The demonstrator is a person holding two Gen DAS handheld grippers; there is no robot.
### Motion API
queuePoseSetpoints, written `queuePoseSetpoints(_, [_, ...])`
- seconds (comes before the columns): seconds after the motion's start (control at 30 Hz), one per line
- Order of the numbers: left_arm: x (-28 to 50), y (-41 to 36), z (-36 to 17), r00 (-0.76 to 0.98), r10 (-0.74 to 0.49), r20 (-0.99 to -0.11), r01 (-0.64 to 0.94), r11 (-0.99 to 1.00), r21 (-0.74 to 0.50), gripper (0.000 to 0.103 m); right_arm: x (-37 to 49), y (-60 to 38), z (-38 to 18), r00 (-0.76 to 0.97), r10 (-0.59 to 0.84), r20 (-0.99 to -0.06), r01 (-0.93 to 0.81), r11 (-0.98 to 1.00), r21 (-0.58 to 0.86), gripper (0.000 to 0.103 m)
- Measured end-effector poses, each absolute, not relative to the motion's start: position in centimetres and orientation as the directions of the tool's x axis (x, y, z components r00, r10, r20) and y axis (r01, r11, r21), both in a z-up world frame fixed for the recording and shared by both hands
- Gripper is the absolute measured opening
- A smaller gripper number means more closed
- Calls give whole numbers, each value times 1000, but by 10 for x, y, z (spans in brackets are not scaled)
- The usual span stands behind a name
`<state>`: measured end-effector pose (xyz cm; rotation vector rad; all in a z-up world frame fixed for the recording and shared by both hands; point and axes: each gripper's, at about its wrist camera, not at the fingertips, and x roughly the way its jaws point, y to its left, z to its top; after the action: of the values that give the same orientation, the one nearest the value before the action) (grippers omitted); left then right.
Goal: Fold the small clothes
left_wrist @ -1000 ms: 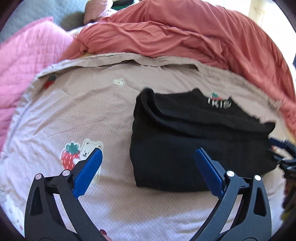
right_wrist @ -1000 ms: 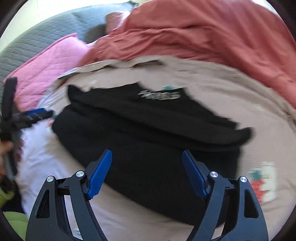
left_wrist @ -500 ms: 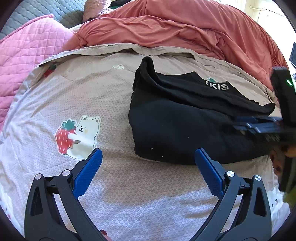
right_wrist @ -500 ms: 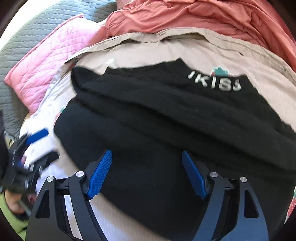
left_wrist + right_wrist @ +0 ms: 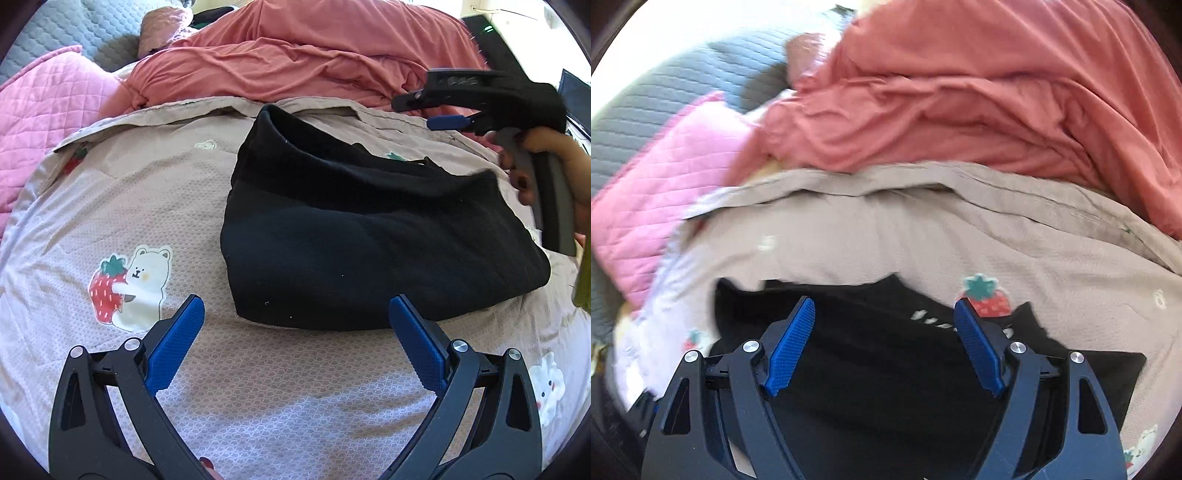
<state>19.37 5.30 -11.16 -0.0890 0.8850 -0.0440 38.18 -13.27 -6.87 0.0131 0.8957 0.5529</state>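
A folded black garment (image 5: 362,236) lies on the beige printed bedsheet (image 5: 147,192). My left gripper (image 5: 295,332) is open and empty, just short of the garment's near edge. My right gripper (image 5: 884,332) is open and empty, raised over the black garment (image 5: 886,369), whose white lettering shows between its fingers. In the left wrist view the right gripper (image 5: 480,99) is held in a hand above the garment's far right side, with its jaws seen side-on.
A rumpled salmon blanket (image 5: 295,55) is piled along the far side of the bed. A pink quilted pillow (image 5: 48,107) lies at the far left, with a grey quilted headboard (image 5: 646,96) behind it. A bear-and-strawberry print (image 5: 133,284) marks the sheet.
My left gripper has drawn back from the garment toward me. My right gripper has lifted off the garment and tipped up toward the blanket; it now hovers above the garment's right side.
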Motion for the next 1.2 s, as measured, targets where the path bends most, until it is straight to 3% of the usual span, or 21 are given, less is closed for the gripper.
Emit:
queuePoseSetpoints(0.27, [193, 55, -112, 640, -73, -765, -7, 995, -101, 94, 321, -98, -109, 259, 532, -806, -581, 753, 309, 77])
queuePoseSetpoints(0.47, [192, 55, -112, 644, -71, -762, 0, 996, -93, 94, 361, -62, -121, 299, 472, -829, -524, 807, 271, 77])
queuePoseSetpoints(0.67, [194, 57, -114, 639, -65, -767, -5, 996, -88, 94, 418, -64, -127, 380, 312, -871, -359, 917, 172, 77])
queuePoseSetpoints(0.83, [196, 64, -111, 645, -71, -761, -17, 994, -107, 94, 391, -108, -106, 422, 417, -805, -356, 893, 276, 79])
queuePoseSetpoints(1.07, [192, 62, -104, 656, -65, -752, -7, 996, -92, 94, 325, -161, -77, 522, 410, -748, -395, 894, 214, 95])
queuePoseSetpoints(1.2, [190, 58, -100, 659, -51, -751, -1, 998, -69, 94, 288, -200, -66, 591, 383, -710, -351, 915, 201, 96])
